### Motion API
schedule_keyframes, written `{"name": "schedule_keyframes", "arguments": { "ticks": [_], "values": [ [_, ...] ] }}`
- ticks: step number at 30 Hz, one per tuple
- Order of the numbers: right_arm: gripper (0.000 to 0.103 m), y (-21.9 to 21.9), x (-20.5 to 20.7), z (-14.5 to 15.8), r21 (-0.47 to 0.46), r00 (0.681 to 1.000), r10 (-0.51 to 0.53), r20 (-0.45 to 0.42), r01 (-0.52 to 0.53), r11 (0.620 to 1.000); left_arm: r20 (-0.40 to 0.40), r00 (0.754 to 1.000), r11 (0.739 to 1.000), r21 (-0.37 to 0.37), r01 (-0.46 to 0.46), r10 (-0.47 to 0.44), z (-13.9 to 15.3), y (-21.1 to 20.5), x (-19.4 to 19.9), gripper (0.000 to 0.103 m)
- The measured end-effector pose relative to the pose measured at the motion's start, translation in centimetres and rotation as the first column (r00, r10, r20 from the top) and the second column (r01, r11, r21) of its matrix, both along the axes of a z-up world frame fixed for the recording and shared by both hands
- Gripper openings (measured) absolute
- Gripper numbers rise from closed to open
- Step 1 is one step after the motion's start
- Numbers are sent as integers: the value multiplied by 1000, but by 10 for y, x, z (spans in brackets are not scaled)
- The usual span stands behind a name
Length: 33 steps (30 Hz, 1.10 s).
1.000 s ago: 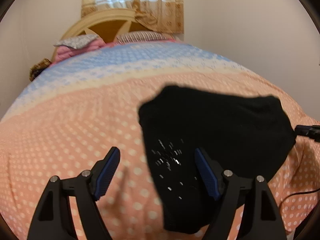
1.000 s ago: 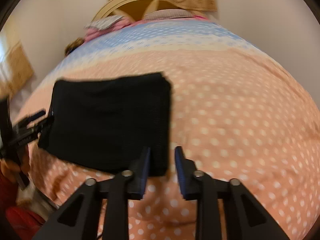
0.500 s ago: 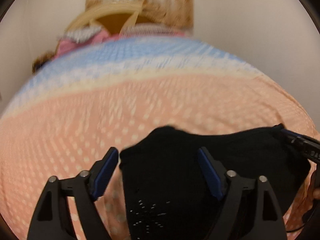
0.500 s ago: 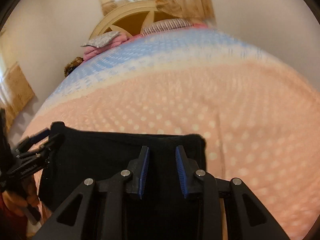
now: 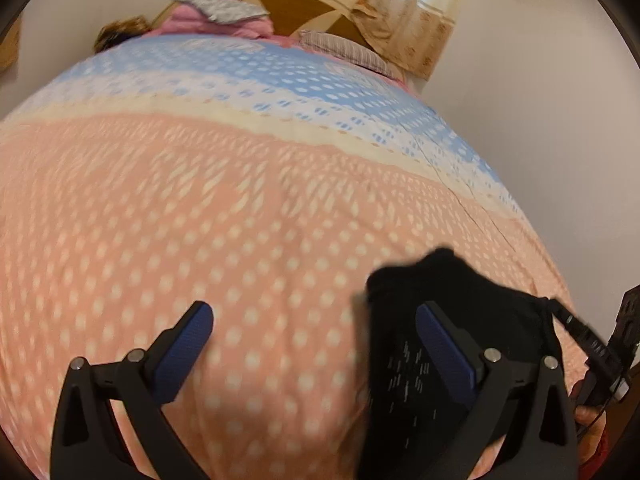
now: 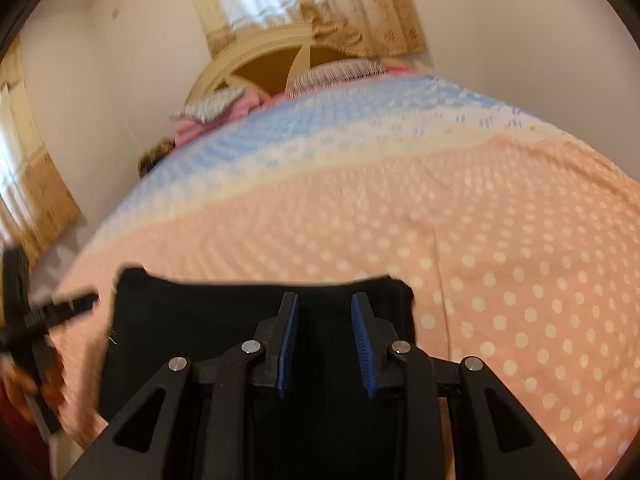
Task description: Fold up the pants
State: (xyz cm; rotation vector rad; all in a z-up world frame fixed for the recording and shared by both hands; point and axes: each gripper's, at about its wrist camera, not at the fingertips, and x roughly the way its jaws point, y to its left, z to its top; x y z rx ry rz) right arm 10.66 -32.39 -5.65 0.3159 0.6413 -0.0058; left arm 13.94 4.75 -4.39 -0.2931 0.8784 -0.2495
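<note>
The black pants (image 6: pixel 224 320) lie folded into a compact rectangle on the peach polka-dot bedspread (image 6: pixel 500 260), near its front edge. In the left wrist view the pants (image 5: pixel 448 312) sit at the lower right, behind the right fingertip. My left gripper (image 5: pixel 316 332) is open wide and empty over the bedspread (image 5: pixel 240 220), just left of the pants. My right gripper (image 6: pixel 325 322) hovers over the pants with its jaws a small gap apart, holding nothing. The left gripper also shows at the left edge of the right wrist view (image 6: pixel 60 308).
A cream headboard (image 6: pixel 256 64) with pillows (image 6: pixel 216 108) stands at the far end of the bed. Curtained windows (image 6: pixel 304 0) are behind it. White walls flank both sides. The bedspread turns blue (image 5: pixel 260 68) toward the headboard.
Both grippers have pulled back toward the front of the bed. The left gripper has swung left, so the pants now sit at its right. The pants lie still.
</note>
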Motion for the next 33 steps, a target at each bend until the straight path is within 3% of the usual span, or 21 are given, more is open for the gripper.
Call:
{"name": "schedule_keyframes", "arguments": {
  "ticks": [3,7,10,12,13,14,15,18,23,25,27,31,33],
  "values": [
    [29,41,6,20,-19,989,138,51,-137,990,-32,999,999,-17,39,-40,-17,-11,-11,101],
    [29,124,30,28,-151,935,355,0,-351,924,-73,991,994,-32,109,-111,-41,-36,-26,93],
    [32,161,50,27,-173,893,448,-36,-447,877,-15,995,995,27,101,-101,-38,-45,-35,82],
    [36,181,69,21,-166,859,503,-94,-512,843,-13,997,997,-1,81,-81,-34,-37,-36,67],
    [36,187,73,19,-158,850,514,-112,-526,836,4,997,996,-35,76,-76,-29,-32,-39,41],
    [36,193,79,17,-143,838,529,-134,-545,826,26,994,991,-80,109,-108,-23,-30,-41,6],
    [36,199,85,15,-132,824,545,-156,-565,815,33,990,984,-110,142,-139,-20,-31,-45,9],
    [36,216,99,4,-205,813,530,-243,-577,791,69,983,985,-30,171,-168,-18,-49,-49,9],
    [37,228,127,-24,-216,806,462,-370,-558,801,37,990,990,-30,137,-136,-34,-49,-48,11],
    [40,241,135,-33,-277,801,445,-402,-569,774,31,991,992,-23,128,-127,-34,-50,-50,12],
    [54,248,147,-39,-316,809,419,-412,-558,767,33,991,991,14,132,-132,-31,-52,-52,13],
    [59,223,174,-36,-176,838,389,-382,-479,860,38,987,988,23,155,-156,-26,-45,-66,17],
    [59,196,165,-15,-98,895,354,-270,-392,915,39,988,988,23,151,-152,-23,-37,-72,23]
  ]
}}
